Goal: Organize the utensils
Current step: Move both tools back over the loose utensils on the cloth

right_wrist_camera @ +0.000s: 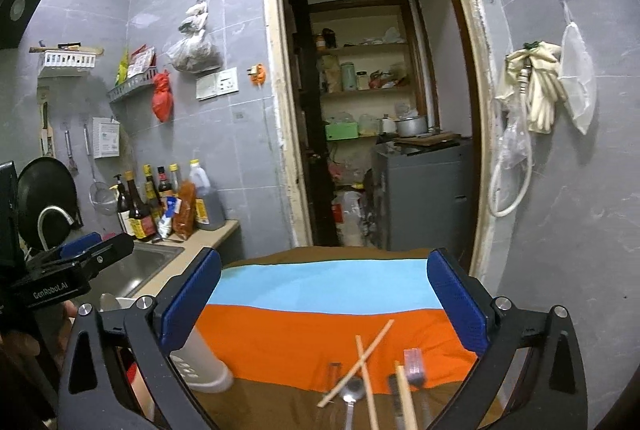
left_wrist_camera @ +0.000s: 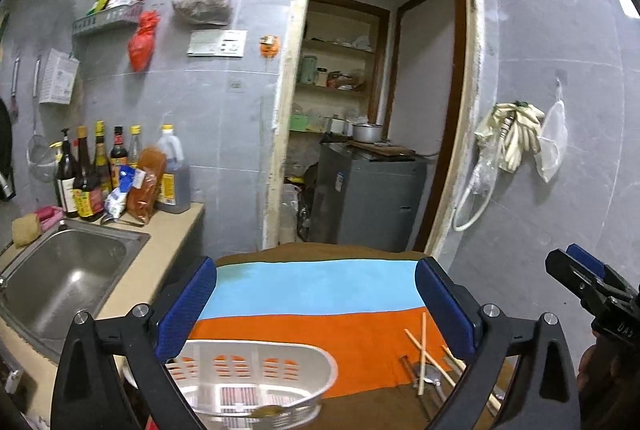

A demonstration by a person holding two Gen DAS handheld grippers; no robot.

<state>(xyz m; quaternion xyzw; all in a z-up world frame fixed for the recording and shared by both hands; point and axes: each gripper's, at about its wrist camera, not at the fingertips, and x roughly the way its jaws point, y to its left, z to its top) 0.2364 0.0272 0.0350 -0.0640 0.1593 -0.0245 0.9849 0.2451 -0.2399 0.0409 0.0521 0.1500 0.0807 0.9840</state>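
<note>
**Both jaws spread wide above the cloth, nothing between them**

Left gripper [left_wrist_camera: 316, 304]: jaws spread wide, blue pads apart, only striped cloth [left_wrist_camera: 312, 286] seen between them. Nothing pinched. No earlier view given.

Right gripper [right_wrist_camera: 324, 300]: jaws equally wide, empty. Both point out over the bench [left_wrist_camera: 384, 402] toward the doorway [right_wrist_camera: 372, 89].

Utensils: a crossed pair of chopsticks [right_wrist_camera: 360, 362] lies below and between the right jaws, on the near edge of the orange stripe where it meets the brown cover. A spoon [right_wrist_camera: 352, 396] lies under the crossing, bowl toward the cloth. More chopsticks and dark-handled pieces lie just right of it, one with a pinkish striped handle [right_wrist_camera: 414, 366]; exact kinds too blurred to tell. From the left wrist view the same cluster [left_wrist_camera: 424, 358] sits just inside the left gripper's right-hand jaw.

White basket [left_wrist_camera: 256, 378]: slotted, low between the left jaws and toward the left-hand one, on the orange stripe's near edge. A brownish item rests in it at the near rim; kind unclear. In the right wrist view its wall [right_wrist_camera: 200, 362] shows behind the left-hand jaw.

Open room: blue stripe and far orange stripe are bare ahead of both jaws. The cloth's far edge drops off before the doorway.

Edges: sink [left_wrist_camera: 68, 270] and counter lie outside the left jaws, bottles [left_wrist_camera: 96, 173] at the back.
</note>
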